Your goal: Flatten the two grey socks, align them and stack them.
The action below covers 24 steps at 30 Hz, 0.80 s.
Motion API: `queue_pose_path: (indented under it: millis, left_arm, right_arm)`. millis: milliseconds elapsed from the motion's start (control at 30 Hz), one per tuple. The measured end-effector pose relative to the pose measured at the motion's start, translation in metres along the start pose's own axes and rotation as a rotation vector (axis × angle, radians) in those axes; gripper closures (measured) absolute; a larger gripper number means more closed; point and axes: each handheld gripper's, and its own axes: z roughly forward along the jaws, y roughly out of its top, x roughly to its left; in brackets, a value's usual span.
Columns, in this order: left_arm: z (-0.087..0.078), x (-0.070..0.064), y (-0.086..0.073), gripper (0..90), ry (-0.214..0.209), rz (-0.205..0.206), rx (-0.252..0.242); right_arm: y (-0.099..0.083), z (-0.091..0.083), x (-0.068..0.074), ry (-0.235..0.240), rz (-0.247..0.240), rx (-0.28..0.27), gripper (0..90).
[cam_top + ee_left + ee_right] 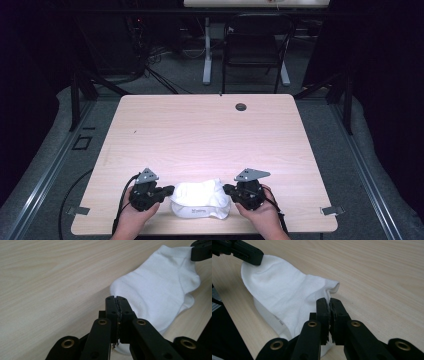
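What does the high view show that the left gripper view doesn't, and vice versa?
High view alone: the person's hands, a black folding chair behind the table, and a round grommet. Left gripper view alone: the left claw, jaws pressed together on the sock's edge. Both: the white cotton ankle sock on the light wooden table, right claw at its far end.

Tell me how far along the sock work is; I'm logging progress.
Done: both grippers have pinched the white sock, the left gripper and the right gripper at opposite ends. In hand: the sock held between them near the table edge. Left: any folding or placing.
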Motion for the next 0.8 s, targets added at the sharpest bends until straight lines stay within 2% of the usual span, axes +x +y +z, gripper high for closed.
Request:
queue_pose_path:
  millis: [333,533,600,800]
  left_arm:
    - [-0.005,-0.011,-0.012,89.1,-0.007,0.025,0.025]
    - [0.002,-0.015,-0.014,89.1,0.006,0.039,0.038]
    - [0.003,-0.015,-0.015,89.2,0.011,0.057,0.049]
    - [0.007,-0.014,-0.016,89.1,0.012,0.055,0.055]
  right_arm:
    - [-0.014,-0.009,0.009,0.010,-0.012,0.035,86.4]
    - [-0.017,-0.002,0.011,0.006,-0.024,0.052,86.4]
    - [-0.018,0.001,0.012,0.010,-0.026,0.059,86.4]
    - [-0.018,0.002,0.011,0.008,-0.018,0.053,86.4]
